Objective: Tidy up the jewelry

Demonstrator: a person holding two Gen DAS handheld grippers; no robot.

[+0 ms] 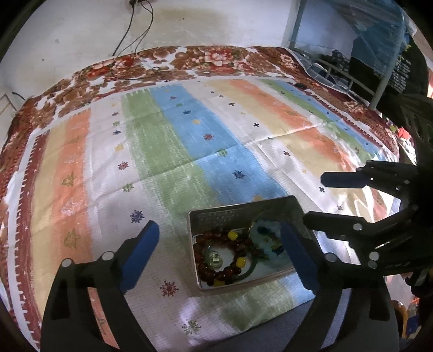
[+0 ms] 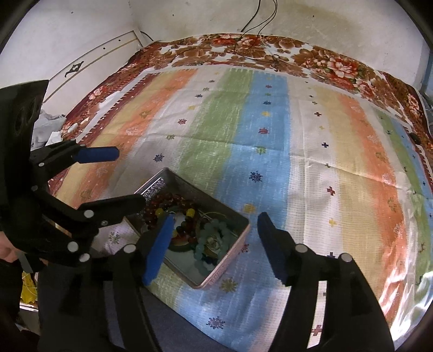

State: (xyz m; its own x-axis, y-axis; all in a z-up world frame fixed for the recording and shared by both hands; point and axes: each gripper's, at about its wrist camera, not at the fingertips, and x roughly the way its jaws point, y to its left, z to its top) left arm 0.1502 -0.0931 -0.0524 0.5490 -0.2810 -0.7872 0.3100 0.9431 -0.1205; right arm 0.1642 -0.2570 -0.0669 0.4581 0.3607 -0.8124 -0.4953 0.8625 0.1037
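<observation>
A small metal tin [image 1: 240,211] [image 2: 232,260] stands near the front edge of a striped cloth. Inside lie a dark red bead bracelet [image 1: 224,257] [image 2: 162,205] with yellow beads, a pale blue-green bead bracelet [image 1: 266,241] [image 2: 213,238] and a green bangle [image 1: 245,274]. My left gripper [image 1: 219,257] [image 2: 127,176] is open and empty, its right pad over the tin's right side. My right gripper [image 2: 213,249] [image 1: 314,197] is open and empty, jaws astride the tin's near corner.
The striped cloth [image 1: 167,151] [image 2: 270,140] covers a floral blanket [image 1: 205,58] [image 2: 270,51] on a bed. Black cables [image 1: 127,43] [image 2: 257,21] hang down the back wall. A metal bed frame [image 1: 351,70] stands at the right. Crumpled cloth [image 2: 48,127] lies at the left.
</observation>
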